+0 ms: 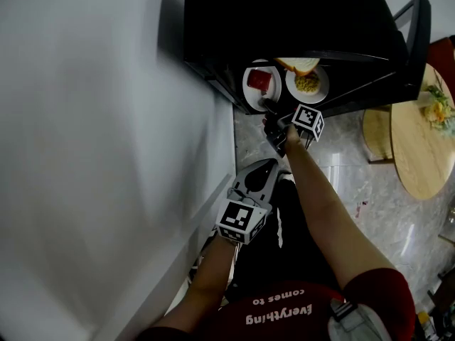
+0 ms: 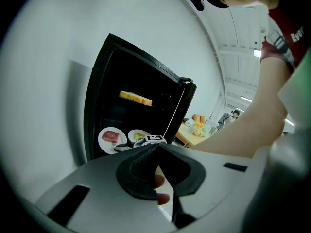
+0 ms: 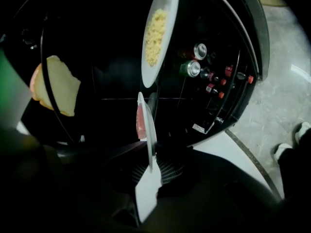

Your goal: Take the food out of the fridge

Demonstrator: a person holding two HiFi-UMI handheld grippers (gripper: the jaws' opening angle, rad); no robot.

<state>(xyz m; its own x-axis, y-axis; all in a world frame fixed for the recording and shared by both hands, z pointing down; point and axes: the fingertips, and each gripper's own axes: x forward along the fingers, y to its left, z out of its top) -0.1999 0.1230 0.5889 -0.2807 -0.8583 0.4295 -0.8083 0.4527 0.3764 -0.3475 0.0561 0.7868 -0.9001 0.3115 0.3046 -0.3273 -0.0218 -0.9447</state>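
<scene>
Food (image 1: 260, 80) lies inside the black fridge (image 1: 284, 20), which stands against a white wall (image 1: 106, 155) with its door (image 1: 414, 48) swung wide. The head view alone takes in the pale marble floor (image 1: 341, 183), a round wooden table (image 1: 419, 155) off to the side and both grippers at once. It also shows the person's red shirt (image 1: 284, 311), whose white print, upside down from here, reads "everything comes to".

Two white plates sit side by side on the lower shelf: the meat plate (image 1: 249, 94) and the plate of yellow grains (image 1: 324, 84). The left gripper view shows a slice of bread (image 2: 136, 98) on the shelf above them.

Only the right gripper view looks into the door, where two cans (image 3: 197, 52) lie end-on beside small red-capped bottles (image 3: 221, 81). Their labels are too small to read.

That same view shows the right gripper (image 3: 151, 159) clamped on the near rim of the meat plate, which is seen edge-on there. The plate has not left the shelf.

The left gripper (image 2: 158, 144) hangs back near the wall, well apart from the fridge. Its pads meet at the tips with nothing between them.
</scene>
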